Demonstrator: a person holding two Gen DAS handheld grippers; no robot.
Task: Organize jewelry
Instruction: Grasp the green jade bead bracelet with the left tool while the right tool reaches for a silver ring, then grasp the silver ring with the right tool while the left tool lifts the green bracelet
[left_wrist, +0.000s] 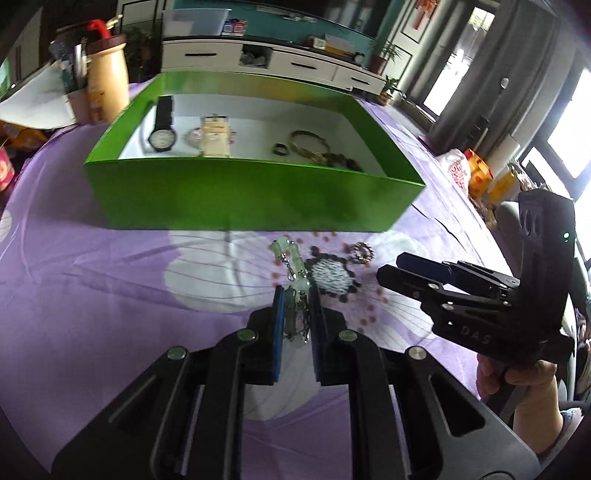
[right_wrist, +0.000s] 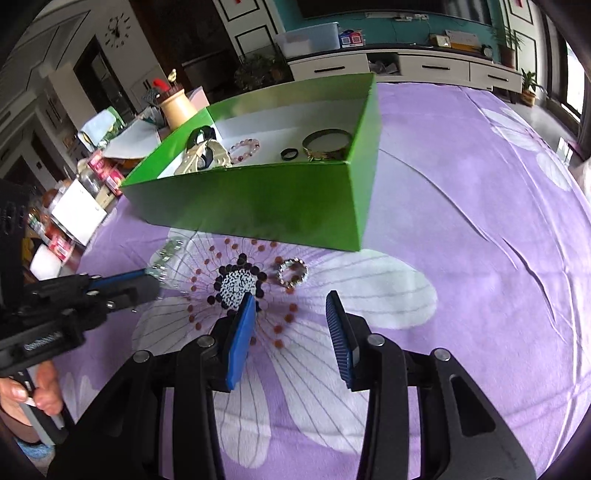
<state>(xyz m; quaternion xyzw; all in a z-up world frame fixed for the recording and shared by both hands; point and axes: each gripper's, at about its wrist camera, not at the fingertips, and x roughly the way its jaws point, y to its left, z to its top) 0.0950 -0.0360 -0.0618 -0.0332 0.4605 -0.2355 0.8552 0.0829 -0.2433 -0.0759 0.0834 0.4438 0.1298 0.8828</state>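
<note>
Now the left gripper (left_wrist: 295, 295) has its fingers clamped on a pale green bracelet (left_wrist: 291, 258), near the green box (left_wrist: 251, 199) on the purple tabletop (left_wrist: 110, 295). Beside it, the right gripper (right_wrist: 291, 306) hangs with fingers apart and empty above a beaded ring (right_wrist: 292, 272).

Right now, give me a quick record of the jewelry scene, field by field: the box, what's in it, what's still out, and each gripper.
surface: purple flowered cloth
box: green box, open, on the cloth
in box: watch, dark ring, gold bangle, pink bead bracelet
still out: beaded ring on the cloth in front of the box
left gripper: shut on pale green bracelet
right gripper: open, holds nothing, short of the beaded ring
</note>
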